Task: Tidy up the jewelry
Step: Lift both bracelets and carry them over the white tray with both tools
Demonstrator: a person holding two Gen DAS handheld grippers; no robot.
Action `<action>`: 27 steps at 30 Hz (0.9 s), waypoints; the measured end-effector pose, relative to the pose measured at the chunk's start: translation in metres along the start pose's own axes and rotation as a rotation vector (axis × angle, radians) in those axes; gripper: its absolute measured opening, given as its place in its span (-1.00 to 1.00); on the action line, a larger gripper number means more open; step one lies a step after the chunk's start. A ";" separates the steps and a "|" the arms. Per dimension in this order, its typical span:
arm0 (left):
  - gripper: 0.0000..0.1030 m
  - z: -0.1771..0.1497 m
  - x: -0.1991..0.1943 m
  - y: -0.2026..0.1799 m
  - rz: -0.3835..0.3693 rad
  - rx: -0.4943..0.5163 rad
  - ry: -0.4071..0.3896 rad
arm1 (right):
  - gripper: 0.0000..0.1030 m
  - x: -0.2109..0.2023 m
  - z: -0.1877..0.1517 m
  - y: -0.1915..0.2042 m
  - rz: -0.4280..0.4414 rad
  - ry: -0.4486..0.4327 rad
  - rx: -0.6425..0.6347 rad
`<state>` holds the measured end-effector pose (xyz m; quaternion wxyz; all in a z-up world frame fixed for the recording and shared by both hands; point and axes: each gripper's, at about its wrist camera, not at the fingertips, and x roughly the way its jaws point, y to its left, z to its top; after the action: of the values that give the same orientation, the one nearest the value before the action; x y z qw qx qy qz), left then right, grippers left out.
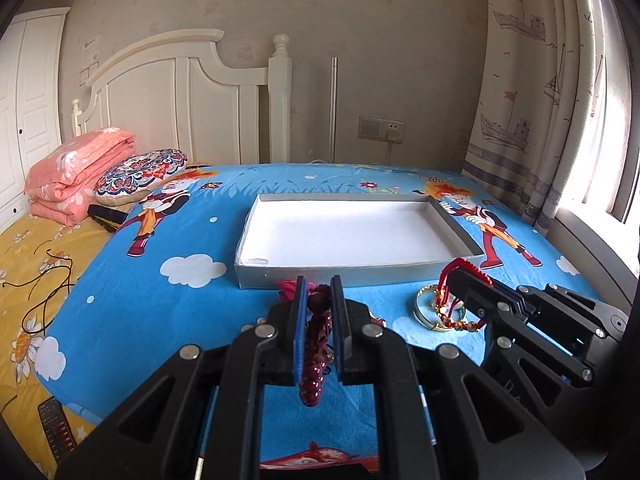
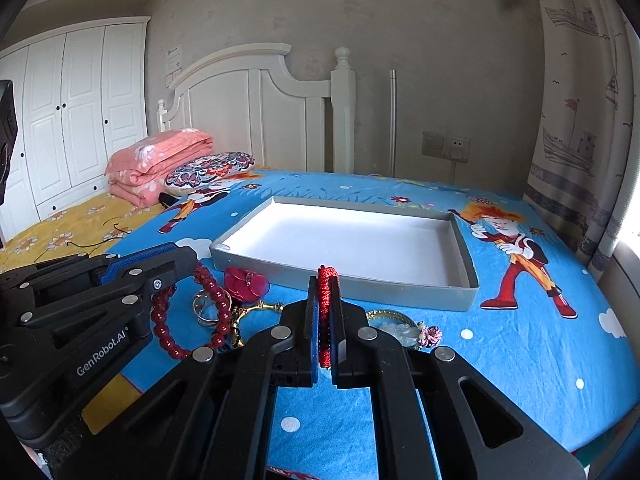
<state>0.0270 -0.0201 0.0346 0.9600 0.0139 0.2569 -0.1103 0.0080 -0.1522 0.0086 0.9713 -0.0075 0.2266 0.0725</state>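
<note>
My left gripper (image 1: 319,292) jaws are clenched on the bead bracelet (image 1: 316,344); my right gripper (image 2: 325,284) jaws pinch the red cord (image 2: 325,312). I judge both should rise clear of the pile at lower centre, then release low inside the tray (image 2: 352,286).

Dark red beads (image 1: 316,344), red cord (image 2: 326,312), grey tray (image 1: 360,270) with white floor, blue cartoon-print sheet (image 2: 520,320), pink floral quilt (image 1: 76,172), yellow daisy bedding (image 1: 36,256).
</note>
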 end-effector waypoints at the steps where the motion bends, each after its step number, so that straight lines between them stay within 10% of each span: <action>1: -0.79 0.001 0.001 0.000 -0.002 0.002 0.000 | -0.90 0.001 0.001 0.000 -0.003 0.000 0.000; 27: -0.79 0.120 0.146 0.013 0.027 -0.017 0.064 | -0.90 0.115 0.095 -0.043 -0.056 0.048 0.009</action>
<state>0.2115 -0.0474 0.0658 0.9528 0.0129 0.2880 -0.0946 0.1580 -0.1746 0.0421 0.9673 -0.0113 0.2496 0.0443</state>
